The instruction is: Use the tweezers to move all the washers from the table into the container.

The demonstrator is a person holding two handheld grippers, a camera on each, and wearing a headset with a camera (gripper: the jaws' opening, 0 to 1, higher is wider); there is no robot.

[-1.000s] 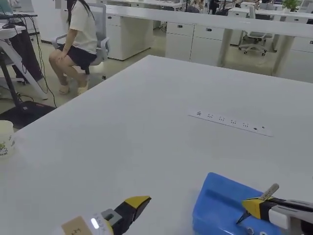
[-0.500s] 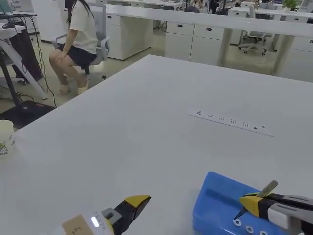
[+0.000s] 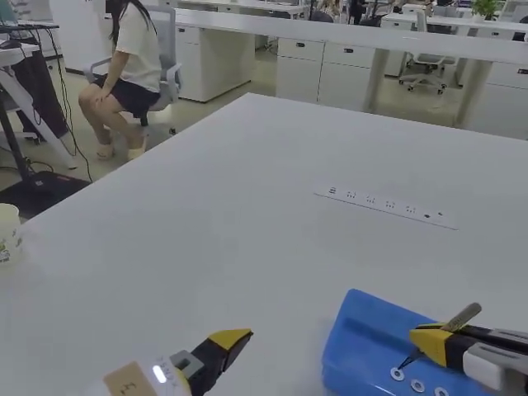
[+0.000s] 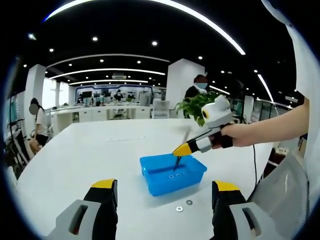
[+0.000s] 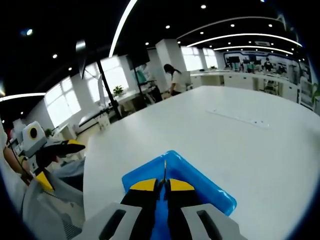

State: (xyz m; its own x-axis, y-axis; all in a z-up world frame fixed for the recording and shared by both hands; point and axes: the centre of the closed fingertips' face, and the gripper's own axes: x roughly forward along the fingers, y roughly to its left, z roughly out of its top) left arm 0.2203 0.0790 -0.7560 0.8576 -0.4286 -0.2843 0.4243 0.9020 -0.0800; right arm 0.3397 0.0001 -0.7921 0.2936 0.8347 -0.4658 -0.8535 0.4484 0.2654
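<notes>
The right gripper [image 3: 425,342] hangs over the near end of the blue container [image 3: 363,309], which sits on the white desk [image 3: 206,239]. Its yellow-tipped fingers [image 5: 145,186] are pressed close together on a pair of tweezers [image 5: 165,170]. The tweezers' dark tips point down into the container, and in the head view the silvery back end sticks up behind the gripper.

Three washers [image 3: 398,375] lie in a row on the container floor, just below the tweezer tips. In the left gripper view two more washers [image 4: 179,209] lie on the desk just beside the container's near wall, close to each other.

The left gripper [image 3: 235,338] is held low over the desk, well apart from the container. It holds nothing, and its fingers [image 4: 105,184] stand wide apart.

A tan label [image 3: 125,381] is stuck on the left gripper's body; its writing is too small to read. A flush socket strip [image 3: 386,206] is set into the desk beyond the container, and its markings are not legible. A paper cup [image 3: 8,231] with a printed pattern stands at the desk's far left edge.
</notes>
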